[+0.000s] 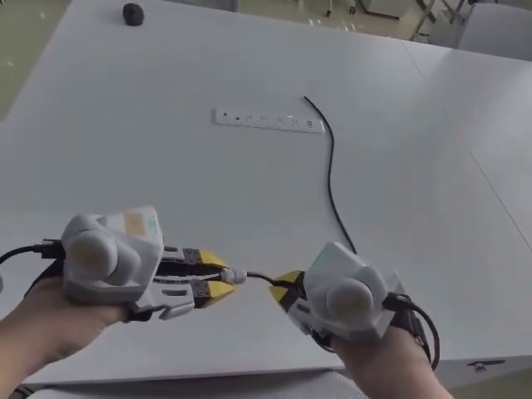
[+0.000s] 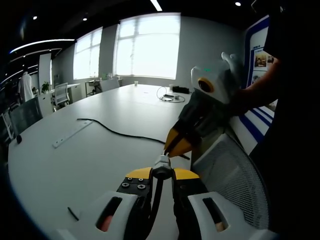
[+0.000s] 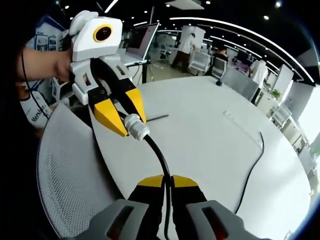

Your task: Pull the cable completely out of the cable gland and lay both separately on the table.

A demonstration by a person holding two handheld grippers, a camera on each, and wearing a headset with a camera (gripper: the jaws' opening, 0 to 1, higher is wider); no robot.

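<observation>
Left tool [image 1: 221, 278] gripped the cable gland [image 3: 135, 124], right tool [image 3: 167, 181] gripped the cable [image 3: 157, 150]; an off-axis pull might jam it or slip.

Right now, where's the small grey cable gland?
Head view, bottom centre: the grey cable gland sits in the left hand-held gripper, black cable running to the right hand-held gripper.

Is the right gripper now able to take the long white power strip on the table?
Probably not yet: the right gripper is shut on the thin black cable, which runs into the light grey cable gland in the left gripper.
</observation>
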